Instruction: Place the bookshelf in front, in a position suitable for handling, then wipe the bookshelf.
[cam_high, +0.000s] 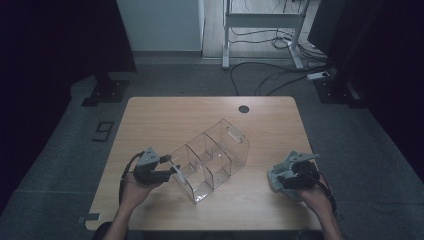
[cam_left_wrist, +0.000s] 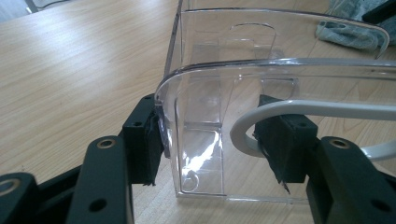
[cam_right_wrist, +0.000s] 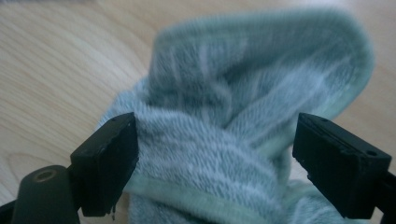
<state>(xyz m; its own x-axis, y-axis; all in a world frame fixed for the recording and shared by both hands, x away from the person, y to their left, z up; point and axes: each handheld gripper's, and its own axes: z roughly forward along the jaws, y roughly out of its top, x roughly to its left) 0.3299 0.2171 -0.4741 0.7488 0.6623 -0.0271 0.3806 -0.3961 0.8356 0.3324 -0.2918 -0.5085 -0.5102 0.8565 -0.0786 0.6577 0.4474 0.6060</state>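
Nearest the person's edge of the wooden table, two hands come in from below, each carrying a gripper. The left gripper sits toward the near left corner, its jaws pinching the end wall of a clear plastic organizer: in the left gripper view one pad presses the wall's outer face and the other sits against the inside, beside a white cable that loops past it. The right gripper sits toward the near right corner over a grey-green towel. In the right gripper view its jaws stand spread on either side of the bunched cloth; the pads sit at the folds' edges without squeezing them.

The organizer lies tilted across the middle of the table, running from the left gripper toward the far right, with several dividers and a cut-out handle in its far end wall. The towel rests on the wood well apart from it.

Near the far edge sits a small dark round grommet.
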